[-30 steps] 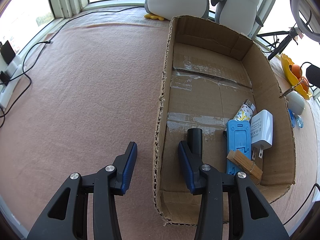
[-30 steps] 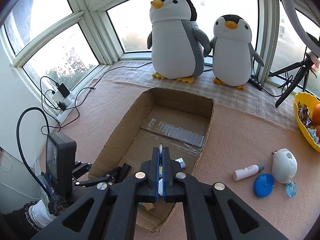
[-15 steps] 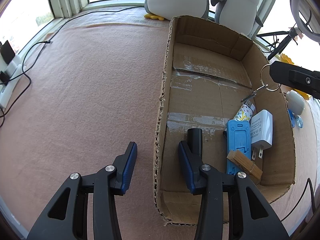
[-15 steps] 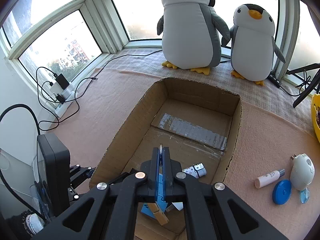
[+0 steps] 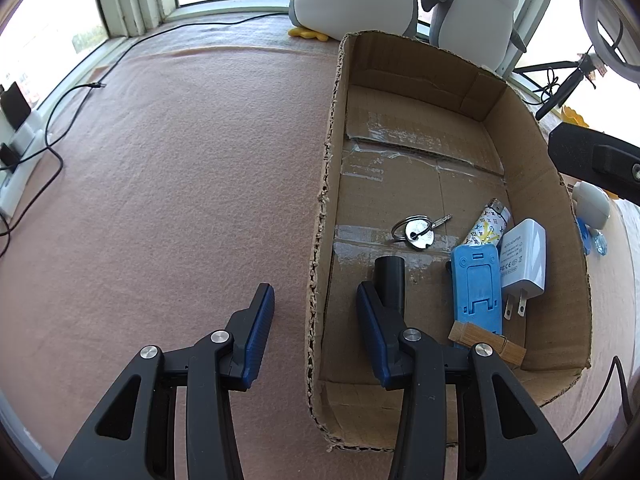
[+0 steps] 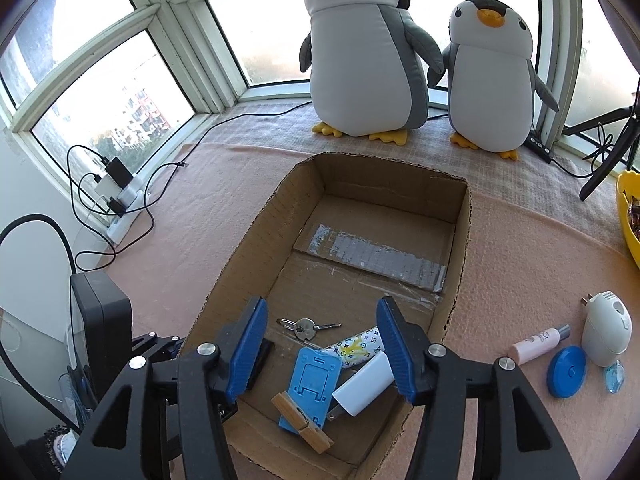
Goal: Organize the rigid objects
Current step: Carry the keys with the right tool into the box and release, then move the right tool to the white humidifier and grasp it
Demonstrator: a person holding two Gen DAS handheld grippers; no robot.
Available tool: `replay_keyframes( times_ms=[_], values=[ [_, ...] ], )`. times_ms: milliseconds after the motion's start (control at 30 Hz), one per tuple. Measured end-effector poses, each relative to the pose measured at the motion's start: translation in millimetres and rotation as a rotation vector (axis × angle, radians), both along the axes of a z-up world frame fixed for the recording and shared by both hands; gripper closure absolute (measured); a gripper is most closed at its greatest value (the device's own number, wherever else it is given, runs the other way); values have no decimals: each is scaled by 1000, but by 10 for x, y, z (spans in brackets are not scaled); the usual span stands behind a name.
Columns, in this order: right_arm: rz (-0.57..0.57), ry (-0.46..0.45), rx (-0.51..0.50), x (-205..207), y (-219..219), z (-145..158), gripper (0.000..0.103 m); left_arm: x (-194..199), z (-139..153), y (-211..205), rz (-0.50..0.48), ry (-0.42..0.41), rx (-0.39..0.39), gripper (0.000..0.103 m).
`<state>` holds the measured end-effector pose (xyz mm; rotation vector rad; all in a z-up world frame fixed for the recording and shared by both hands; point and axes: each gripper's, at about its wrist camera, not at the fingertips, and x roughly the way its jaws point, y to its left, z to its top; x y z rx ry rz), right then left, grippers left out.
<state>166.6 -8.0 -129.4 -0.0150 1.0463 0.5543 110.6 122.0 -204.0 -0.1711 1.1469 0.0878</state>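
Right tongs (image 6: 320, 308) just opened, nothing between; silver keys on ring (image 6: 306, 327) lie in brown cardboard box (image 6: 460, 240). Left tongs (image 5: 314, 290) are spread astride its 9 o'clock wall. Right tongs should be lifted straight out w/o snagging.

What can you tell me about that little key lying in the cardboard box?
The key is small, silvery metal with a round, coin-like head and a short, thin blade, threaded on a plain wire ring. It lies flat on the floor of the cardboard box, partly on a strip of clear tape, with its blade pointing toward the patterned tube. Nothing grips it: the right gripper hangs open above it, and no other item touches it.
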Motion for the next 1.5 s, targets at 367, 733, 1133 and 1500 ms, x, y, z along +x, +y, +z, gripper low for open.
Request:
replay_keyframes(
  times_ms=[367, 733, 1133, 1500],
  values=[
    [-78, -26, 31, -70, -456, 33, 50, -3, -2, -3, -1, 0, 3, 61],
    [-246, -86, -74, -112, -1406, 125, 42, 3, -4, -8, 1, 5, 10, 61],
    [-315, -72, -153, 326, -2210, -42, 30, 3, -2, -14, 7, 14, 35, 56],
    [-233, -25, -278, 619, -2124, -414, 28, 24, 13, -72, 4, 26, 64, 56]
  ],
)
